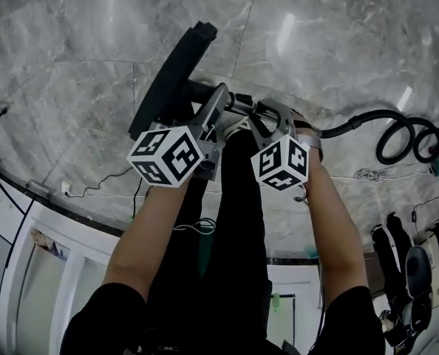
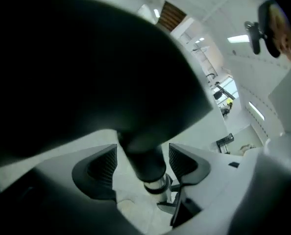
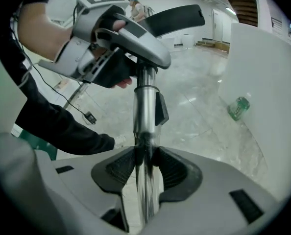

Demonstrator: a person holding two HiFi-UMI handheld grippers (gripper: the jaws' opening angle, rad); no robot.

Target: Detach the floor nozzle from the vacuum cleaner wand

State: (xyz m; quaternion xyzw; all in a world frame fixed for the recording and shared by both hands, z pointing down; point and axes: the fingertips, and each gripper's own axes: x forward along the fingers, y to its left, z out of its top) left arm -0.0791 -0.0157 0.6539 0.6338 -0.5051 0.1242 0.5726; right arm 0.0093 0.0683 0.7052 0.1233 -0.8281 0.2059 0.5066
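Observation:
The black floor nozzle (image 1: 171,72) is lifted off the marble floor and fills the top of the left gripper view (image 2: 86,72). Its dark neck (image 2: 145,160) runs between the pads (image 2: 104,168) of my left gripper (image 2: 143,163), with a gap on each side, so that gripper is open. The chrome wand (image 3: 145,116) leads from the neck down into my right gripper (image 3: 145,165), whose ribbed pads press on the tube. In the head view my left gripper (image 1: 218,98) and right gripper (image 1: 267,113) sit side by side at the joint.
A black hose (image 1: 397,132) coils on the floor to the right. A thin cable (image 1: 94,187) trails at the left by a white partition (image 1: 49,257). Black straps (image 1: 397,250) lie at the lower right. A green bottle (image 3: 238,107) stands by a white wall.

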